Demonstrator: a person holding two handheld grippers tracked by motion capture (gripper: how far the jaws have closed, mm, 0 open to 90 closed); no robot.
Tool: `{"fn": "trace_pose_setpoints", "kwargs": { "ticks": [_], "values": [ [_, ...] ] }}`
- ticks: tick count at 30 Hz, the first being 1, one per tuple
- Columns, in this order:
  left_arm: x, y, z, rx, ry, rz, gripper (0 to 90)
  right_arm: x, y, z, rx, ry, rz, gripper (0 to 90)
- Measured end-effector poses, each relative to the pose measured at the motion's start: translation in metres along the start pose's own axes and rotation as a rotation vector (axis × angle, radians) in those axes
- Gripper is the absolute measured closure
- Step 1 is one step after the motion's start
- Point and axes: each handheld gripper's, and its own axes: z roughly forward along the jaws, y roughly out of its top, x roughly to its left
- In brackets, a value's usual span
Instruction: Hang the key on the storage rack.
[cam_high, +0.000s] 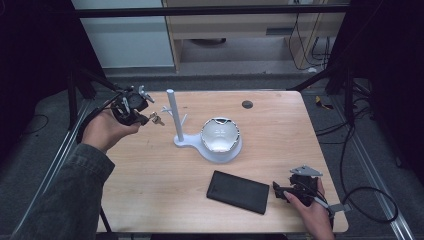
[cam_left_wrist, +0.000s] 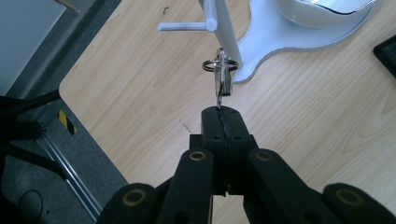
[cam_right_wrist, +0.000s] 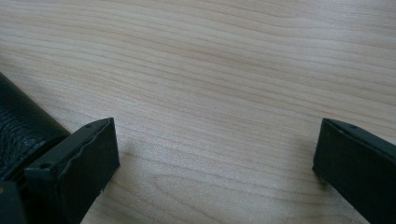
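Left gripper (cam_left_wrist: 223, 112), jaws clamped on the key (cam_left_wrist: 222, 79), centre frame: light, stiff metal, slippery; ring dangles.

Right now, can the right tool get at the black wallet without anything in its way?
Probably yes. The right tool sits open on bare table, its one jaw right beside the wallet. Nothing lies between them. The left tool is busy far off, holding keys by the stand.
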Motion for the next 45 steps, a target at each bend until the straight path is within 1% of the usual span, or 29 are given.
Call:
{"fn": "trace_pose_setpoints", "kwargs": {
  "ticks": [6, 8, 10, 12, 19, 24, 25, 28, 34, 35, 36, 37, 38, 39, 40, 41, 42, 45],
  "values": [
    [0.003, 0.005, 0.001, 0.007, 0.005, -0.004, 90.0, 0.000, 0.000, 0.000, 0.001, -0.001, 0.002, 0.4],
    [0.003, 0.009, 0.003, 0.010, 0.006, 0.001, 90.0, 0.000, 0.000, 0.000, 0.000, 0.000, 0.001, 0.4],
    [0.003, 0.009, 0.003, 0.010, 0.005, 0.001, 90.0, 0.000, 0.000, 0.000, 0.000, 0.000, 0.001, 0.4],
    [0.003, 0.013, 0.004, 0.013, 0.012, 0.003, 90.0, 0.000, 0.000, 0.000, 0.001, -0.001, 0.001, 0.4],
    [0.004, 0.019, 0.008, 0.012, 0.015, -0.002, 90.0, 0.000, 0.000, 0.000, 0.000, 0.001, -0.001, 0.4],
    [0.005, 0.021, 0.011, 0.007, 0.009, -0.005, 90.0, 0.000, 0.000, 0.000, 0.001, 0.002, -0.004, 0.4],
    [0.005, 0.022, 0.012, 0.003, 0.008, -0.009, 90.0, 0.000, 0.000, 0.000, 0.001, 0.002, -0.004, 0.4],
    [0.005, 0.024, 0.015, 0.010, 0.012, -0.002, 90.0, 0.000, 0.000, 0.000, 0.002, 0.002, -0.007, 0.4],
    [0.005, 0.025, 0.024, 0.009, 0.002, -0.010, 89.9, 0.000, 0.000, 0.000, 0.002, 0.003, -0.007, 0.4],
    [0.005, 0.023, 0.025, 0.001, 0.001, -0.008, 89.7, 0.000, 0.000, 0.000, 0.003, 0.003, -0.007, 0.4],
    [0.004, 0.020, 0.025, -0.021, 0.007, -0.014, 89.1, 0.000, 0.000, 0.000, 0.002, 0.005, -0.005, 0.4],
    [0.003, 0.017, 0.025, -0.047, 0.020, -0.019, 85.5, 0.000, 0.000, 0.000, 0.001, 0.005, -0.005, 0.4],
    [0.002, 0.014, 0.024, -0.069, 0.023, -0.023, 78.4, 0.000, 0.000, 0.000, 0.001, 0.006, -0.005, 0.4],
    [0.000, 0.007, 0.023, -0.101, 0.029, -0.026, 76.8, 0.000, 0.000, 0.000, 0.003, 0.005, -0.008, 0.4],
    [-0.001, 0.003, 0.023, -0.117, 0.036, -0.030, 72.7, 0.000, 0.000, 0.000, 0.002, 0.005, -0.008, 0.4],
    [-0.005, -0.005, 0.022, -0.144, 0.051, -0.037, 69.7, 0.001, 0.000, 0.000, 0.003, 0.009, -0.001, 0.4],
    [-0.006, -0.009, 0.022, -0.155, 0.051, -0.039, 65.0, 0.001, 0.000, 0.000, 0.002, 0.008, -0.003, 0.4],
    [-0.013, -0.021, 0.023, -0.192, 0.053, -0.055, 59.2, 0.001, 0.000, 0.000, 0.002, 0.009, -0.002, 0.4]
  ]
}}
